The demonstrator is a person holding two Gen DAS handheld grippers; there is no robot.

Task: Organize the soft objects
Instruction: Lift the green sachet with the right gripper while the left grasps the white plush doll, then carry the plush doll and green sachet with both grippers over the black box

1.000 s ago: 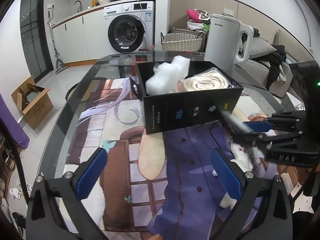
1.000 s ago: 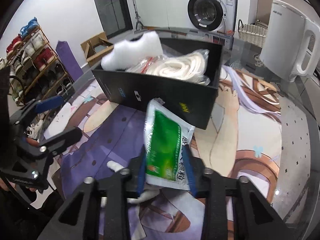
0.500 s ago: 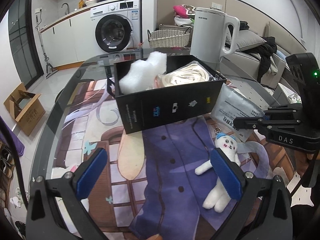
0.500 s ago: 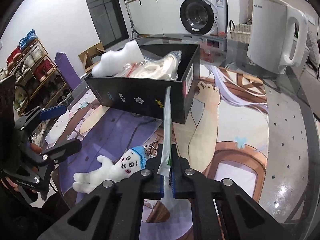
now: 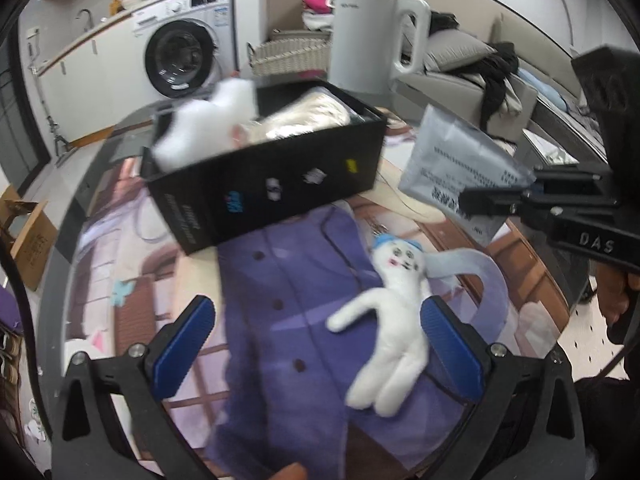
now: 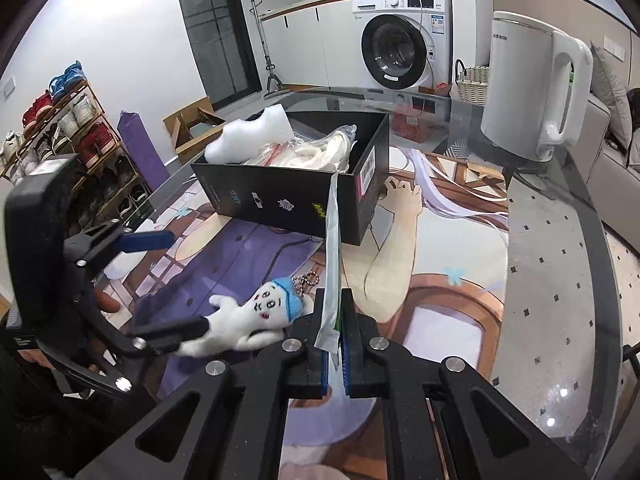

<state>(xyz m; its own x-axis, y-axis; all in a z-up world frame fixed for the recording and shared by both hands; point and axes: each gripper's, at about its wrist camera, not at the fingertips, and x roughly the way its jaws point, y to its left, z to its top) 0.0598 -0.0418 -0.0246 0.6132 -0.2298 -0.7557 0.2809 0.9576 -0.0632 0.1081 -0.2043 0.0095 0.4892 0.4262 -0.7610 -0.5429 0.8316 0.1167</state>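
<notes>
Soft objects are being gathered into the black box [image 6: 296, 196] standing on the glass table [image 6: 560, 264], and the step in hand is judged to be the carrying of a flat plastic pouch [image 6: 332, 264] toward that box. The pouch is being pinched by its lower edge between the closed jaws of the right gripper [image 6: 335, 354] and is being held upright, edge-on to the right wrist camera, clear of the table and just in front of the box's near corner. In the left wrist view the same pouch [image 5: 456, 168] is being shown broadside, to the right of the box [image 5: 272, 188], with the right gripper [image 5: 496, 200] clamped on it. A white foam piece [image 6: 252, 136] and a bagged coil of pale cord [image 6: 312, 152] are already lying in the box. A white plush doll [image 5: 388, 320] with a blue cap is lying on the table, outside the box, between the widely parted jaws of the left gripper [image 5: 316, 344]; its body is being approached most closely by the right-hand blue pad, though contact cannot be told. The next move is judged to call for the pouch being lifted over the box wall and released inside, and for the left gripper being lowered and closed on the doll's body.
</notes>
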